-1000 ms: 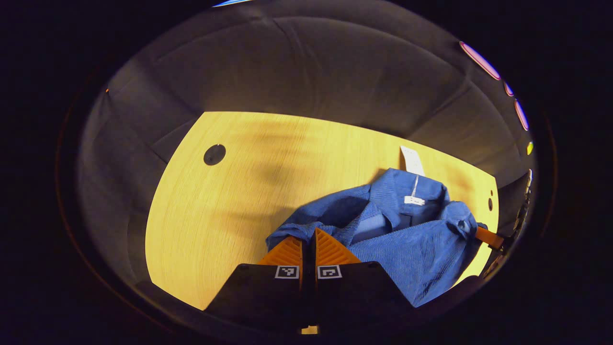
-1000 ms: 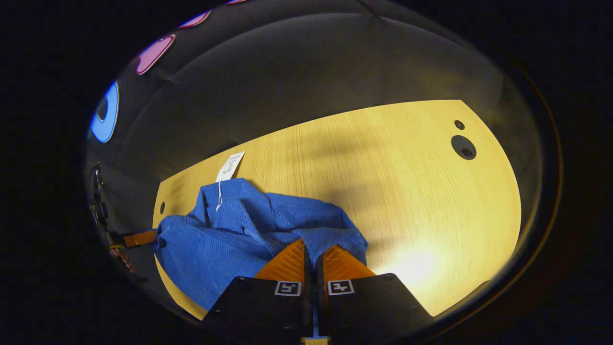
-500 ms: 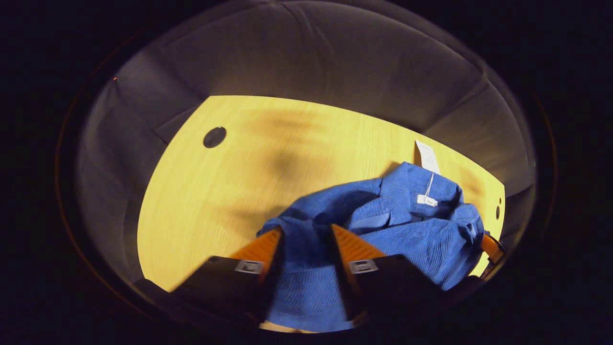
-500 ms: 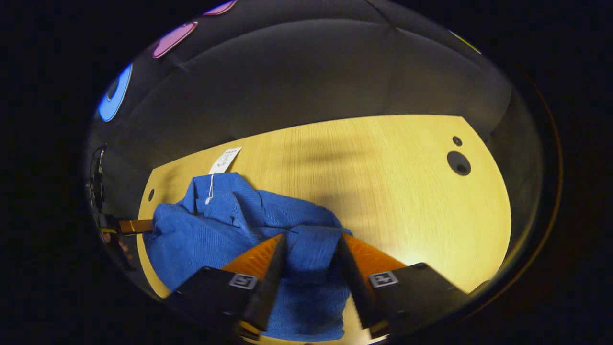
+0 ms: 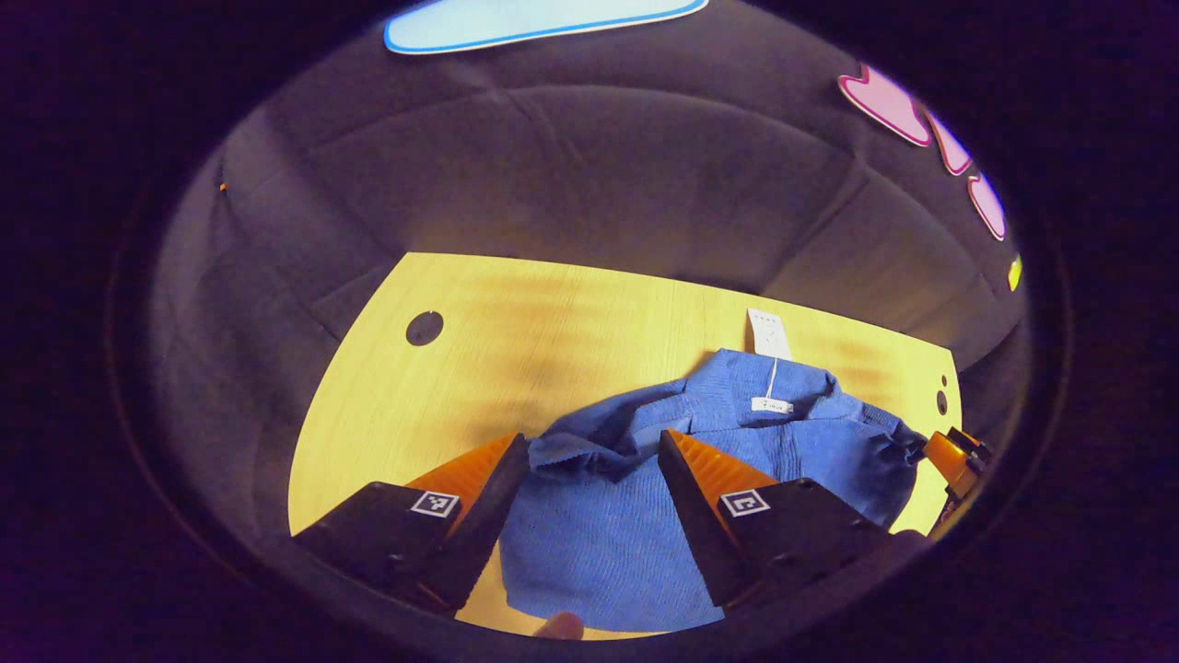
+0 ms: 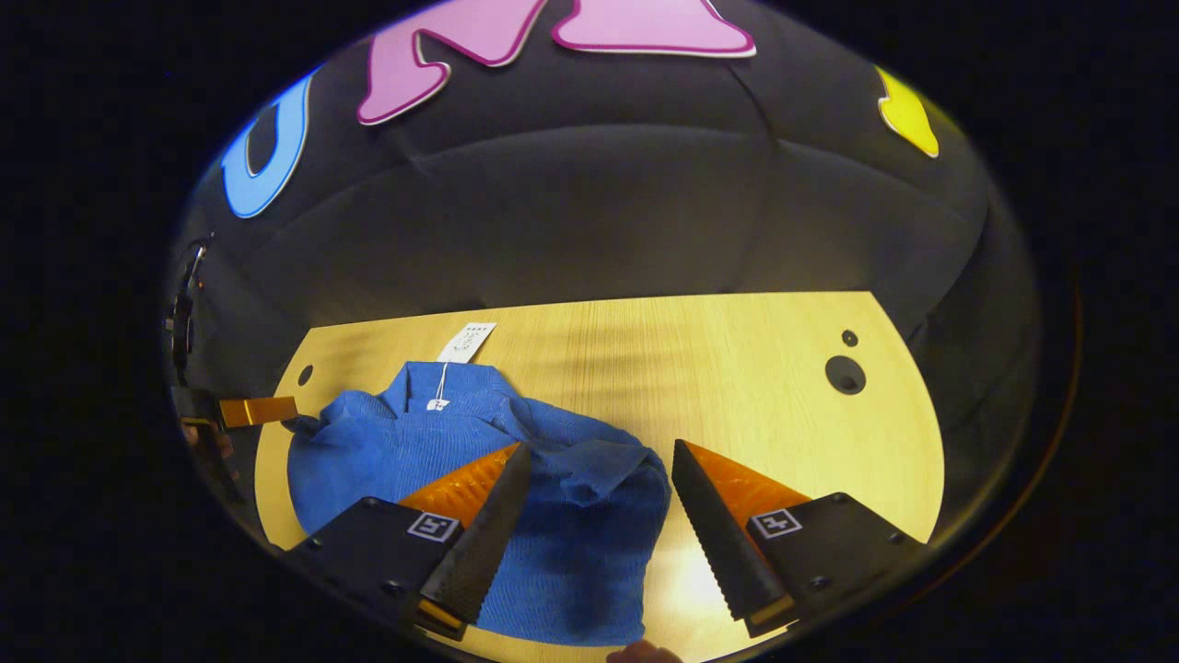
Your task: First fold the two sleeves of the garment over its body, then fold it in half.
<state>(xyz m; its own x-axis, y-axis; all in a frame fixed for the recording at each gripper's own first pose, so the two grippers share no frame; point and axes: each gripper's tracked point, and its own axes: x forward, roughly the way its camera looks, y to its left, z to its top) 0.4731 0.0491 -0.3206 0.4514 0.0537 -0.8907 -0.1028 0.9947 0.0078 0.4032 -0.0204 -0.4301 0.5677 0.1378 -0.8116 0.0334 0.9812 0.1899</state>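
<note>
I have the wooden bench [image 5: 516, 331] in front of me, and the blue garment [image 5: 700, 433] lies bunched near its front edge, toward the bench's right end in the left gripper view and toward its left end in the right gripper view. So the cloth sits between my two tools. Its collar end, with a white tag [image 6: 466, 342] on a string, points to the far edge; the hem end reaches the front edge, so the long axis runs front to back.

My left gripper [image 5: 589, 460] stands wide apart, holding nothing, with the garment's near left flap directly under and ahead of it. My right gripper [image 6: 597, 465] is likewise spread wide and empty, poised over the garment's right flap [image 6: 599, 460]. Both are about equally close to the cloth.

I judge the sleeves look gathered in, though loosely. A fingertip [image 5: 559, 627] peeks in at the bottom of the left gripper view.
</note>
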